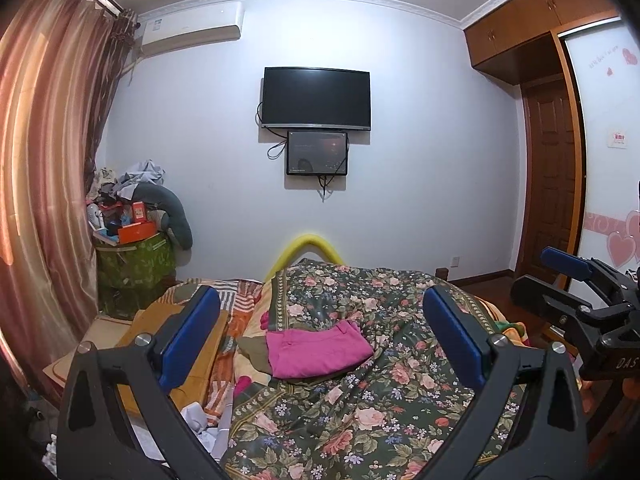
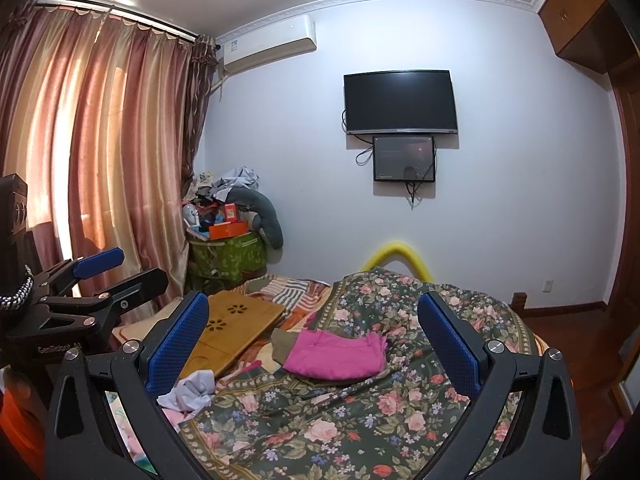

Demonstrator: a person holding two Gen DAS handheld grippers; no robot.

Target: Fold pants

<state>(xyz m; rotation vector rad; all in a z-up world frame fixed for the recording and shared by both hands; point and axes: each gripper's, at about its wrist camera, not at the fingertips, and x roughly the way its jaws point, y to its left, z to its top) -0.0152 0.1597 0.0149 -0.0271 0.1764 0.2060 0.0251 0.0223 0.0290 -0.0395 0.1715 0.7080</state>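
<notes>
Pink pants (image 1: 316, 352) lie folded in a compact rectangle on the floral quilt (image 1: 360, 412) of the bed; they also show in the right wrist view (image 2: 338, 354). An olive garment (image 2: 283, 345) lies under their left edge. My left gripper (image 1: 320, 336) is open and empty, held above the bed short of the pants. My right gripper (image 2: 312, 340) is open and empty too, held likewise. Each gripper shows at the edge of the other's view, the right one (image 1: 576, 280) and the left one (image 2: 100, 276).
A wooden lap tray (image 2: 236, 328) lies on the bed's left side, with crumpled white cloth (image 2: 192, 392) near it. A cluttered green box (image 2: 228, 256) stands by the curtain (image 2: 100, 160). A TV (image 2: 400, 102) hangs on the far wall. A wardrobe (image 1: 560, 160) stands right.
</notes>
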